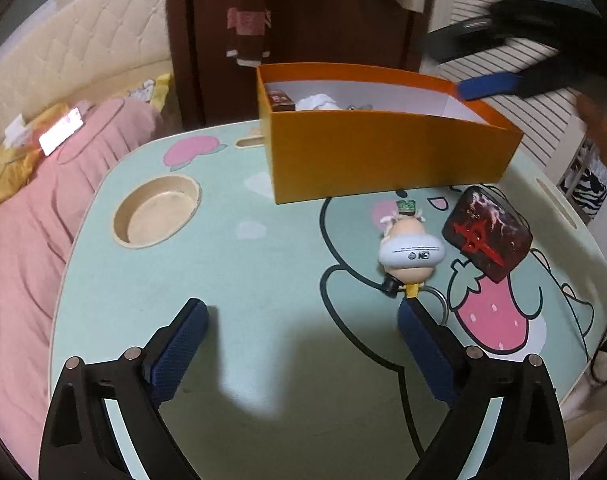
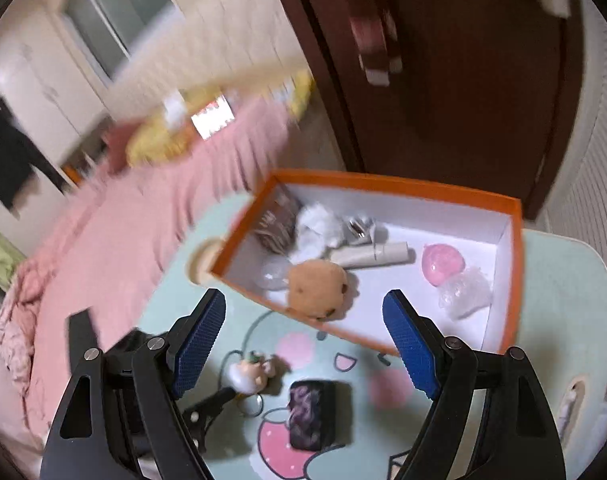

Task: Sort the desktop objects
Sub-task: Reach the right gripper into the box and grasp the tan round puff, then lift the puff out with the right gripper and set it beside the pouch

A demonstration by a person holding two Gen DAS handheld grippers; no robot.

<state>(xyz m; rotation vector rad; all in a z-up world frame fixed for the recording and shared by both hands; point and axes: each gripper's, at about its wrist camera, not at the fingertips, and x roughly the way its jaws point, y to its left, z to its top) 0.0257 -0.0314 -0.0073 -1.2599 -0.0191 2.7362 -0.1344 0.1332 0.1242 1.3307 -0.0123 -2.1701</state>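
Observation:
A small figurine keychain (image 1: 409, 248) lies on the cartoon-print lap table (image 1: 263, 280), and a black block with a red character (image 1: 485, 232) rests just right of it. Behind both stands the orange box (image 1: 383, 152). My left gripper (image 1: 302, 306) is open and empty low over the table; its right fingertip is close to the keychain's ring. My right gripper (image 2: 305, 300) is open and empty above the orange box's (image 2: 515, 280) near wall. Inside are a brown plush (image 2: 317, 288), a pink ball (image 2: 443, 262), a paper roll (image 2: 371, 254) and several other items. The figurine (image 2: 249, 368) and block (image 2: 311, 416) lie below.
A round cup recess (image 1: 157, 212) is sunk into the table's left side and a slot handle (image 1: 559, 200) into its right edge. Pink bedding (image 1: 31, 240) lies off the left edge. A dark wooden door (image 1: 323, 20) hung with clothes stands behind the box.

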